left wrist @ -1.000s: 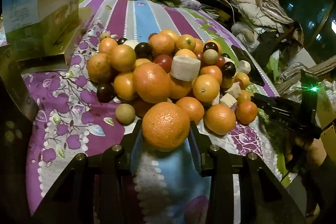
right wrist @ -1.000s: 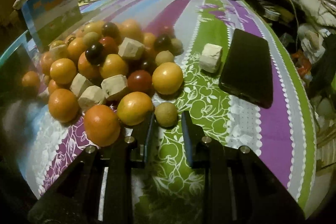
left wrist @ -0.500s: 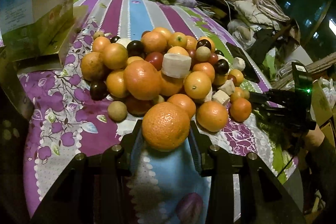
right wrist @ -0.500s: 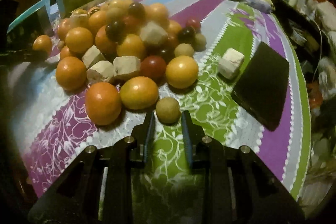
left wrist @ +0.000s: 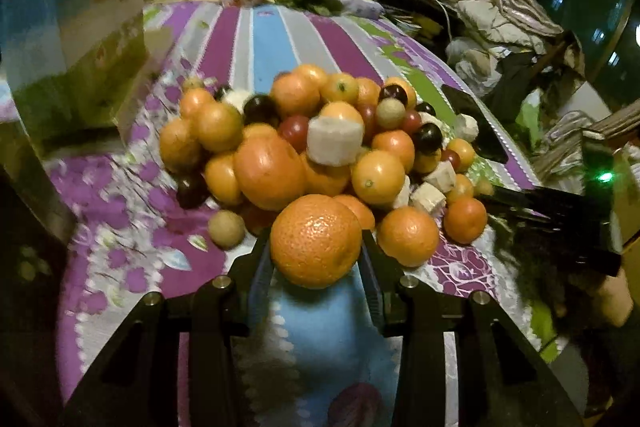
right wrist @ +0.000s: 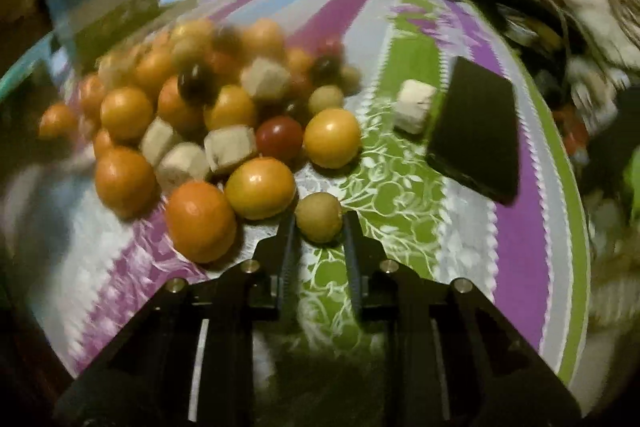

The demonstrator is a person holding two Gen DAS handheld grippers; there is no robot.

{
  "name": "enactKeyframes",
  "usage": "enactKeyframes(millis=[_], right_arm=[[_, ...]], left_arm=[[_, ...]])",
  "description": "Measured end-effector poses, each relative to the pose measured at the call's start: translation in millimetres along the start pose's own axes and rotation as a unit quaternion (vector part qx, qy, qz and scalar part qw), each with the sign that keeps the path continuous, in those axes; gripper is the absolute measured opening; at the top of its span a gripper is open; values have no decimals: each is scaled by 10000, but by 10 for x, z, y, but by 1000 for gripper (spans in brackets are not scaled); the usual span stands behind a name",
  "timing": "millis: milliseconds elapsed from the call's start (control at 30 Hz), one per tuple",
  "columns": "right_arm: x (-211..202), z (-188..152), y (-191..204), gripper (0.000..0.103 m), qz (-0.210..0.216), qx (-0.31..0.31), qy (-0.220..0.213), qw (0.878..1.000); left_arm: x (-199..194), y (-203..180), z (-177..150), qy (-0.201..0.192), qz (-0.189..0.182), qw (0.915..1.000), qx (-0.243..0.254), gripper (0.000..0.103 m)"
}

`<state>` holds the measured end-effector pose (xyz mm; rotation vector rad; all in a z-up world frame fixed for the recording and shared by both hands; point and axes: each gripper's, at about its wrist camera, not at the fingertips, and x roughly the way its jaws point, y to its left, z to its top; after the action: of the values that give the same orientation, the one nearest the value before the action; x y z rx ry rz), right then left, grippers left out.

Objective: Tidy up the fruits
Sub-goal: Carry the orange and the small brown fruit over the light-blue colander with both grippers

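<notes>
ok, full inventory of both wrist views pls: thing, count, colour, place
orange: one, orange, held in left tool
longan: one, tan, between right tool's fingers
fruit pile: dozens, orange, dark red, near-black, tan; mid cloth
cubes: several, off-white, in the pile; one apart beside phone
phone: one, black, on cloth right of pile
box: one, blue and green, upright left of pile
cloth: one, purple, blue, green, grey stripes, under everything
clutter: count unclear, mixed, behind and right of cloth
left tool: black, shut on orange
right tool: black, shut on longan
hand: one, under right tool, left view's right edge
</notes>
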<state>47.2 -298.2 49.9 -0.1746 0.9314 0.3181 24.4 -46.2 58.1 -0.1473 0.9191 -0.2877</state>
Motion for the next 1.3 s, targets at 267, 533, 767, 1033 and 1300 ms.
enactKeyframes(millis=[267, 533, 767, 1033, 1300], right_arm=[[-821, 302, 276, 24, -454, 980, -772, 9911], [-1192, 678, 629, 24, -345, 891, -993, 9905], [-1339, 917, 959, 24, -120, 842, -1134, 9899], [-1432, 1366, 1578, 24, 390, 426, -1260, 9903], [-1348, 1710, 2495, 24, 1124, -151, -1126, 9871]], left_arm=[[-611, -159, 286, -558, 616, 9963, 207, 42], [-1372, 23, 553, -888, 879, 9921, -113, 42], [-1787, 358, 634, -1055, 1110, 9874, -403, 42], [-2249, 1002, 663, -1167, 1512, 9774, -903, 42], [-2699, 1823, 492, -1157, 2061, 9588, -1577, 42]])
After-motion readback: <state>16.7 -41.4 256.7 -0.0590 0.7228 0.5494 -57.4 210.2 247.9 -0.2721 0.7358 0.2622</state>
